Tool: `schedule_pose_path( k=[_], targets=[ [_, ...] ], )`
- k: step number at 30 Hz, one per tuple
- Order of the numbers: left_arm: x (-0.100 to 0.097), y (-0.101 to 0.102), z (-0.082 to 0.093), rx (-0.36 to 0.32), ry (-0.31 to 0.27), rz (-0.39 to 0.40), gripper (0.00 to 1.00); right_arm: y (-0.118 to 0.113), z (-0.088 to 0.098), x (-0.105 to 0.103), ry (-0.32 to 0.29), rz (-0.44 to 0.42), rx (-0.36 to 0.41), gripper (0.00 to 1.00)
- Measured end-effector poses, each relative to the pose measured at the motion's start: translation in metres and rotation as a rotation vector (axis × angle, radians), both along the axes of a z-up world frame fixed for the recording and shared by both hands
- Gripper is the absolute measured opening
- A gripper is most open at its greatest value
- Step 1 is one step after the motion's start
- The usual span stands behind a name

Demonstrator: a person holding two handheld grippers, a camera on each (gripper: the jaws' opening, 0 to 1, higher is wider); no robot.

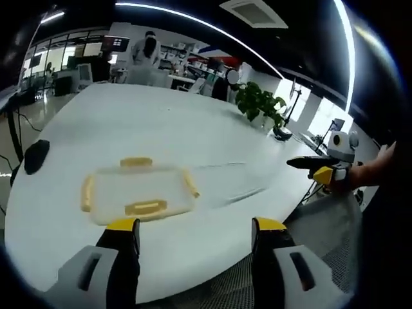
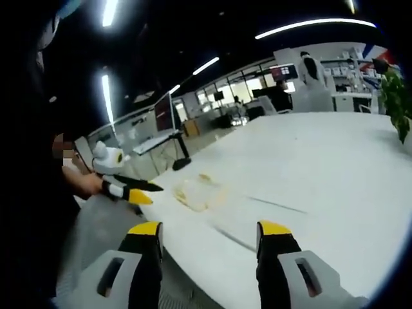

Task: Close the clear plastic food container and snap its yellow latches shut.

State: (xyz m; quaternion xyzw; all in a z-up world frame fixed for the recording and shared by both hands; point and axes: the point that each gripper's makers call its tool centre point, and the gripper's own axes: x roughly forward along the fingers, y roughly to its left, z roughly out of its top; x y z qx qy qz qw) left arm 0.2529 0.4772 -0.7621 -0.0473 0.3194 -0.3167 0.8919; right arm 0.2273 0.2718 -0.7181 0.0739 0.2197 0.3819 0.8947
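Left gripper view: my left gripper (image 1: pixel 194 233) hangs over the near edge of the white desk (image 1: pixel 193 129), jaws spread wide and holding nothing. Just beyond its tips the clear plastic food container (image 1: pixel 138 191) sits flat on the desk, its lid apparently resting on top, with yellow latches (image 1: pixel 145 207) standing out along its sides; whether any is snapped down I cannot tell. My right gripper (image 1: pixel 318 168) shows well off to the side, at the desk's edge, held in a hand (image 1: pixel 376 168). A potted plant (image 1: pixel 261 106) stands at the far rim and a dark object (image 1: pixel 36 155) lies well apart from the container.

In the right gripper view my right gripper (image 2: pixel 209 235) is likewise parted and empty, with the container (image 2: pixel 196 191) small ahead on the desk (image 2: pixel 309 167) and the left gripper (image 2: pixel 132 191) beside it.

The risk, as I judge it: the light container may skid across the smooth desk when one latch is pressed without the other gripper bracing it, and a lid seated askew would keep the latches from catching.
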Motion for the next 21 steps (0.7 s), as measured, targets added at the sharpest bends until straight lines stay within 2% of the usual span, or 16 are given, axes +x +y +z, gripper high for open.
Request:
schedule_pose_path(
  k=[4, 7, 11, 14, 21],
  targets=[
    [0.004, 0.004, 0.0, 0.005, -0.016, 0.008, 0.68, -0.002, 0.006, 0.003, -0.009, -0.023, 0.021, 0.57],
    [0.005, 0.006, -0.003, 0.009, -0.021, 0.009, 0.67, -0.002, 0.002, 0.003, -0.004, -0.022, 0.01, 0.56],
    [0.0, 0.004, -0.014, 0.058, -0.017, -0.026, 0.64, 0.001, -0.006, 0.002, -0.022, -0.013, -0.045, 0.55],
    [0.001, 0.003, -0.009, 0.042, -0.033, -0.022, 0.62, 0.001, -0.014, -0.001, -0.021, 0.004, -0.082, 0.54],
    [-0.001, 0.002, -0.012, 0.044, -0.021, -0.038, 0.6, 0.004, -0.018, -0.004, -0.025, 0.031, -0.097, 0.52]
  ],
)
